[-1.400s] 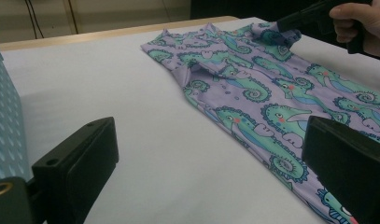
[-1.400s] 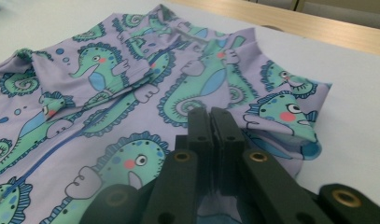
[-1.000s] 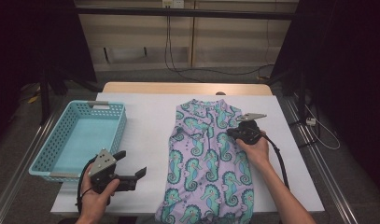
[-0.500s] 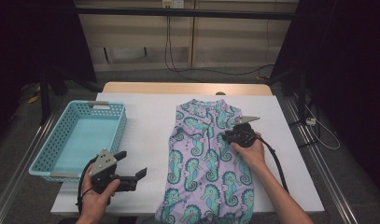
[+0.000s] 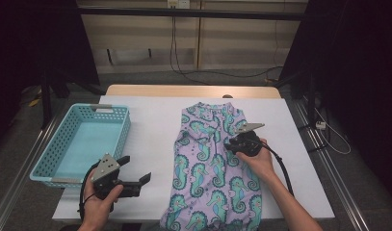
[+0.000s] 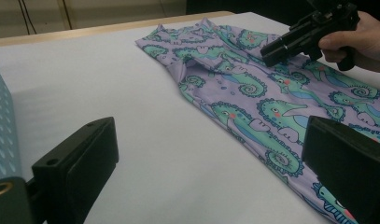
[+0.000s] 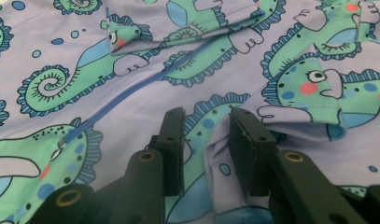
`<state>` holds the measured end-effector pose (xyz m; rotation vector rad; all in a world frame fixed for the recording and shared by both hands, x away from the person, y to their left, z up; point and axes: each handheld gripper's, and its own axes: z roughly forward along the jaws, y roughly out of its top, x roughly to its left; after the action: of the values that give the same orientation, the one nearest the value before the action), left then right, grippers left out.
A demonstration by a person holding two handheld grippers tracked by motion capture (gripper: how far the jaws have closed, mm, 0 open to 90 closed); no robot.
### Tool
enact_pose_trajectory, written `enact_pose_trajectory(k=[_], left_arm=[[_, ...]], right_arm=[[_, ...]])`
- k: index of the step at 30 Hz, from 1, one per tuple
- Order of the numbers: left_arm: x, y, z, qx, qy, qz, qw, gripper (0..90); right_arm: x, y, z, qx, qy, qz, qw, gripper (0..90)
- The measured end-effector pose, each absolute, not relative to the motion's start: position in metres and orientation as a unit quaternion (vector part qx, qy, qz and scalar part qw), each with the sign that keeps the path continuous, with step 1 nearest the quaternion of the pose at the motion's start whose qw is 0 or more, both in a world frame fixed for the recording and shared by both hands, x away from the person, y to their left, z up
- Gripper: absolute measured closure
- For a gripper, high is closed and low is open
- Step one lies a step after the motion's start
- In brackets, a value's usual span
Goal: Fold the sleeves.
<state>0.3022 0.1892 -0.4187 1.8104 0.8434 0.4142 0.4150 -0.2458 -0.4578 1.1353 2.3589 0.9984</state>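
White table [image 5: 150, 125], right claw [image 5: 230, 144] low on seahorse garment [image 5: 210, 168], jaws just opening

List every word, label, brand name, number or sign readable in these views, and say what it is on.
None can be read: the seahorse-print garment carries pictures and no lettering, and the turquoise basket, the white table, the left gripper and the right gripper bear no legible markings.

Each bare-armed hand carries a black hand-held gripper: the left hand-held gripper [image 5: 136, 179] and the right hand-held gripper [image 5: 228, 144] both wear a grey three-cornered plate on top. A black cable trails from each. The blocky jaws show round screw holes with brass-coloured rings.
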Motion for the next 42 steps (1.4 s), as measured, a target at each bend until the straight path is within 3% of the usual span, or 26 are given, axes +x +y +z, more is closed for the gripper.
enact_pose_trajectory(k=[5, 14, 25, 28, 32, 42], left_arm=[[0.302, 0.188, -0.418, 0.758, 0.349, 0.174, 0.522, 4.0], [0.304, 0.188, -0.419, 0.76, 0.349, 0.173, 0.52, 4.0], [0.306, 0.185, -0.42, 0.762, 0.348, 0.169, 0.52, 4.0], [0.306, 0.186, -0.42, 0.762, 0.348, 0.169, 0.52, 4.0], [0.305, 0.186, -0.42, 0.762, 0.347, 0.171, 0.52, 4.0], [0.306, 0.186, -0.42, 0.76, 0.348, 0.168, 0.522, 4.0]], right_arm=[[0.413, -0.251, -0.452, 0.406, 0.82, 0.365, 0.17, 60.8], [0.413, -0.27, -0.429, 0.428, 0.791, 0.392, 0.191, 64.8], [0.449, -0.276, -0.454, 0.474, 0.786, 0.358, 0.17, 62.7], [0.451, -0.272, -0.457, 0.476, 0.786, 0.361, 0.159, 67.8], [0.452, -0.264, -0.455, 0.463, 0.795, 0.364, 0.145, 87.9], [0.459, -0.252, -0.439, 0.459, 0.775, 0.403, 0.162, 89.7]])
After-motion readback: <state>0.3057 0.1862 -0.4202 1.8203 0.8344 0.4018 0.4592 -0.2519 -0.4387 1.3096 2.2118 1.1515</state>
